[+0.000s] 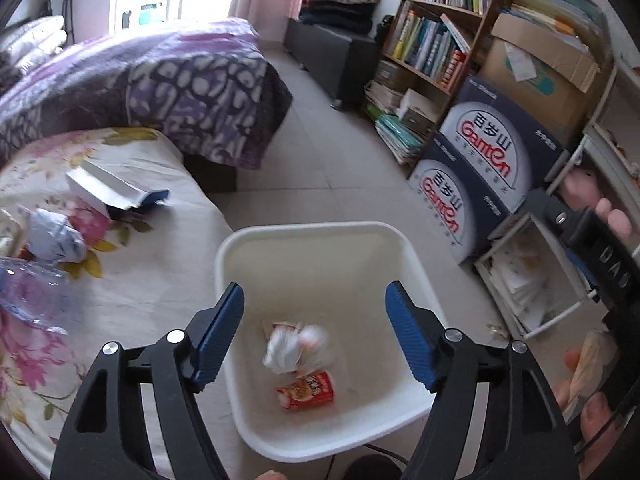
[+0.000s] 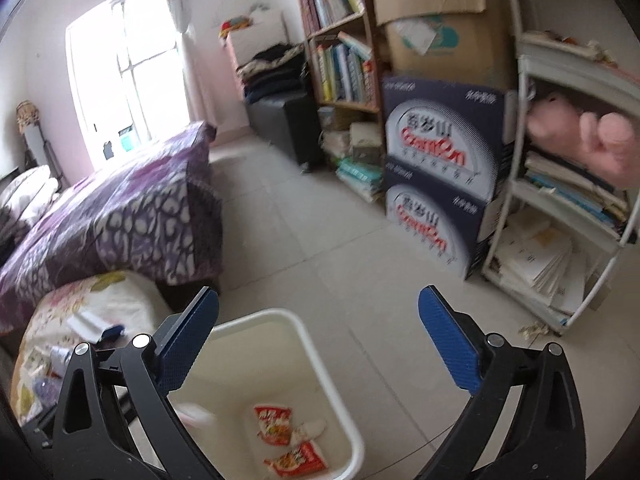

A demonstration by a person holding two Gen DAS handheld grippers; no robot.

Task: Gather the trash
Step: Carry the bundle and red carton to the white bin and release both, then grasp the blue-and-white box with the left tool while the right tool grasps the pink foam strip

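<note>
Both of my grippers are empty, jaws spread wide. My left gripper [image 1: 315, 334] hangs directly over the white bin [image 1: 280, 230], which stands on the tiled floor against the bed [image 1: 132, 292]. My right gripper [image 2: 319, 344] is above the bin's far rim and the floor beyond it.

Bin contents: a red snack packet [image 1: 306, 392] and a crumpled white wrapper [image 1: 296, 346], both lying on the bottom.

Remaining trash, all on the bed's floral sheet, well apart from the bin:
- a crumpled grey-white wad [image 1: 56, 234];
- a white and blue box [image 1: 116, 194], lying open;
- a clear plastic piece [image 1: 28, 292] at the left edge, blurred, so I cannot identify it.

Judged step: fetch the next item.

Procedure:
1. Swing my left gripper to the wad, the nearest compact item.
2. Keep the jaws wide until they straddle it.
3. Press lightly into the sheet before closing; soft bedding lets paper slide away.
4. Avoid pinching fabric along with it.
5. Carry it over the bin's centre, then release.
</note>
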